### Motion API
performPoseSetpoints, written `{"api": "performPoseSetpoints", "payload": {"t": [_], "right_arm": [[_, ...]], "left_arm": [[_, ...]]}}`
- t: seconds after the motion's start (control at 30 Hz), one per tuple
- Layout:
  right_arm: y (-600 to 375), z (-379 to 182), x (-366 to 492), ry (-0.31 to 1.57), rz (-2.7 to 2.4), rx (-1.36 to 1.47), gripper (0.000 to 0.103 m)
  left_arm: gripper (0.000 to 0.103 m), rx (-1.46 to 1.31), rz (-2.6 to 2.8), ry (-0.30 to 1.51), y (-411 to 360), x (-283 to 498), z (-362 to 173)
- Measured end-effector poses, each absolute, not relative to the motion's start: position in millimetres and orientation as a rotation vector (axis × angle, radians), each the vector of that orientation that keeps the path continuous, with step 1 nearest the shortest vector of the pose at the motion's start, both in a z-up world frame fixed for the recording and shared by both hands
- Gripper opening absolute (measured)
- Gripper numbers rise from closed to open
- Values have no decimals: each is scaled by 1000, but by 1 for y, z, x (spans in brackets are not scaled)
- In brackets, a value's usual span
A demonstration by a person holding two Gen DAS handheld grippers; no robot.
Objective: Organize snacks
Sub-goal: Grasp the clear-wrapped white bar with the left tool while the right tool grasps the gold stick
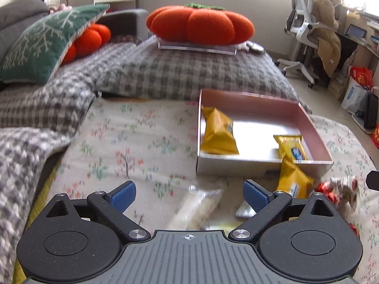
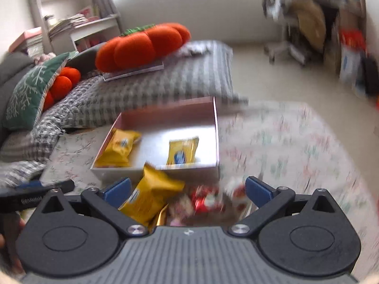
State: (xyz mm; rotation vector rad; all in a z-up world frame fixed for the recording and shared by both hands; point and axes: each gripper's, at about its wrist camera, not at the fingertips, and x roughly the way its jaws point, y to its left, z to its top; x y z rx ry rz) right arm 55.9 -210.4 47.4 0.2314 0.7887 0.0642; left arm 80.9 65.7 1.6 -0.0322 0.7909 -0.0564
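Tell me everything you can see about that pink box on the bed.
The box is a shallow, open rectangular tray with no lid on it, pink along its walls and pale inside, looking like stiff card or thin metal. It lies flat on the floral sheet, just in front of a checked blanket. Two yellow packets lie inside it: one at the left wall, one near the front right. A third packet lies outside, up against the front wall.
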Motion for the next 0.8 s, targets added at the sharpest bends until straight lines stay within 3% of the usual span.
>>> {"api": "performPoseSetpoints", "payload": {"t": [0.3,0.4,0.57,0.8], "right_arm": [[-209,22,70,979,146,401,97],[-202,13,69,1035,160,426,91],[-198,-2,66,1128,152,461,71],[-195,0,66,1108,182,471,56]], "left_arm": [[98,-51,-83,879,69,86,-19],[97,-42,-92,879,68,87,-20],[95,-40,-100,895,69,90,-25],[84,-29,-110,907,69,96,-31]]}}
